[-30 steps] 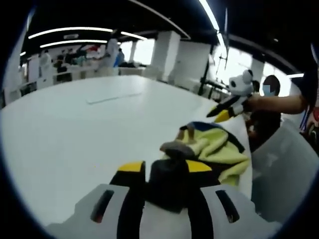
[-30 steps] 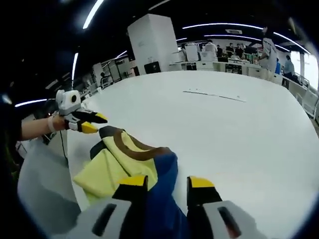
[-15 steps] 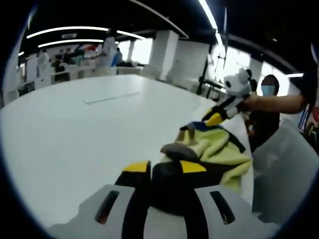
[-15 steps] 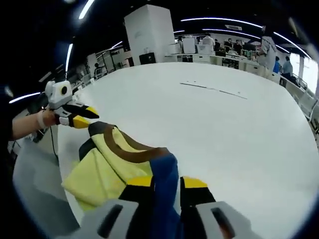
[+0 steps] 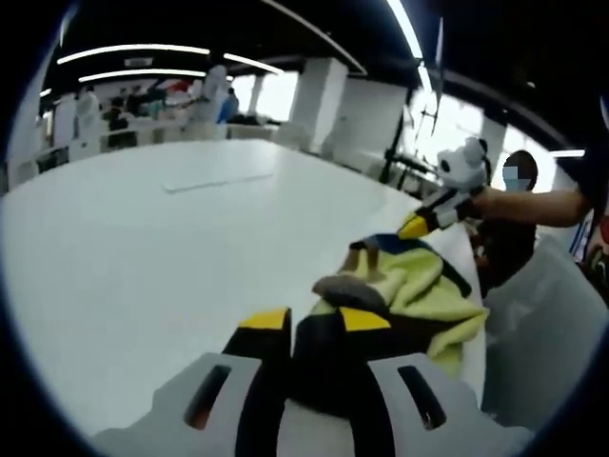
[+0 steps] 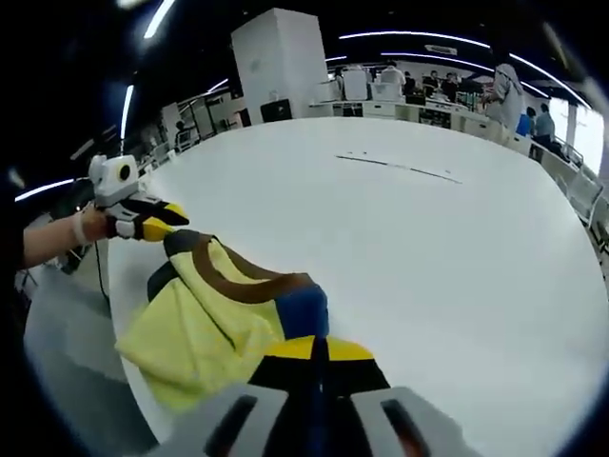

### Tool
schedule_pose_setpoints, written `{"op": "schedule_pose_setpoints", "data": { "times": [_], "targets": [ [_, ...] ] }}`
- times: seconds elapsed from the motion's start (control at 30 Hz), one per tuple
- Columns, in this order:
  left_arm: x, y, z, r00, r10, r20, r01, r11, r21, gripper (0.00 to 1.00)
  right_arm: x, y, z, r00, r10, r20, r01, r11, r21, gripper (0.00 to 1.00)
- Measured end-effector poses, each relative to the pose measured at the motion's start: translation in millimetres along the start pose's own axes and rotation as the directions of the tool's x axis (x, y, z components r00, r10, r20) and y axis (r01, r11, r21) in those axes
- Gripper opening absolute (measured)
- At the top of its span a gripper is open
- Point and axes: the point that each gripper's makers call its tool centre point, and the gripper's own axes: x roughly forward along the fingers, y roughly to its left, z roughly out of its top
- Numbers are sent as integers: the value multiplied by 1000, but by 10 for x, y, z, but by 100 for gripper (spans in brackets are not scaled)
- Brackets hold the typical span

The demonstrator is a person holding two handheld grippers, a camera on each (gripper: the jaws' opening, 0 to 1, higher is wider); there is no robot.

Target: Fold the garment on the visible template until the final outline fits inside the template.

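While both grippers are down at the near corner of the big white table [image 6: 457,276], the garment [image 6: 205,319] sits bunched in a soft heap close to that edge, not laid flat at all. It looks like a fleecy, slightly fuzzy knit: mostly pale yellow, with a brown band curving around what seems to be the neckline, a blue patch and some dark trim. Seen from the left gripper view, the same heap [image 5: 419,295] is crumpled into loose rolls, with a greyish-brown flap sticking up on its near side. The right gripper [image 6: 317,350] has its yellow-tipped jaws pinched right together on the blue part of the cloth, so it's clamped on fabric. The left gripper [image 5: 314,321] has dark fabric wedged between its jaws, which are closed in on it with only that fold between them. Each gripper also shows from the other's camera, held out by a hand at the far side of the heap, tips touching or just beside the cloth. The tabletop is smooth and matte, with a thin line marked further out on it [image 6: 400,168].
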Motion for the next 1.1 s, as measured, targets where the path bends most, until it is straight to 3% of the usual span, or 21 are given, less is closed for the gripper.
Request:
{"op": "schedule_pose_setpoints", "data": {
  "times": [0.1, 0.6, 0.97, 1.1],
  "targets": [
    [14, -11, -2, 1000, -9, -3, 9, 1000, -9, 17, -13, 11, 25, 1000, 13, 20, -13, 999, 40, 0],
    [94, -30, -160, 998, -50, -46, 47, 997, -61, 17, -33, -1, 9, 999, 8, 36, -10, 999, 40, 0],
    [85, -4, -158, 999, -29, -46, 26, 998, -62, 0, -75, -39, -29, 999, 2, 39, -4, 999, 47, 0],
    [82, 4, -175, 999, -22, -47, 19, 997, -72, 0, -93, -42, -36, 999, 1, 42, -4, 999, 52, 0]
  ]
}}
